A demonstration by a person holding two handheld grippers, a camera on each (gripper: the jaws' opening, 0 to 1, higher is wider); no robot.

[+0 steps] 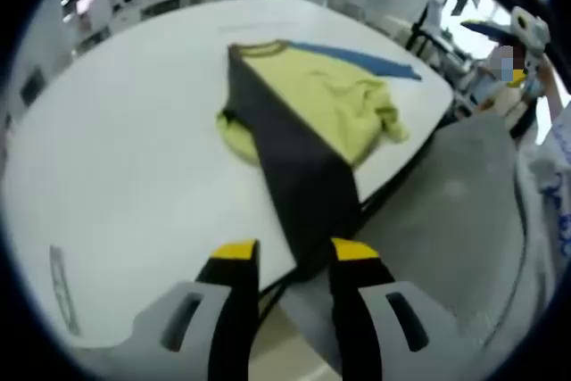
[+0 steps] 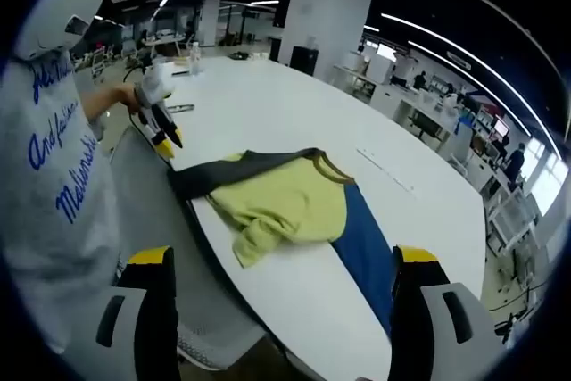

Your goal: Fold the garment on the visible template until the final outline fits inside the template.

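A yellow shirt with a dark sleeve lies crumpled on a blue template near the white table's edge. Left gripper and right gripper both hang open, holding nothing.

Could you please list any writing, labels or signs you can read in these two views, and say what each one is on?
Blue cursive lettering on the person's grey top: three lines, but the script is distorted and I cannot read it reliably.
Faint marks printed on the white table near its edge: too blurred to read.
The yellow garment, its dark panel and the blue template show no readable text.
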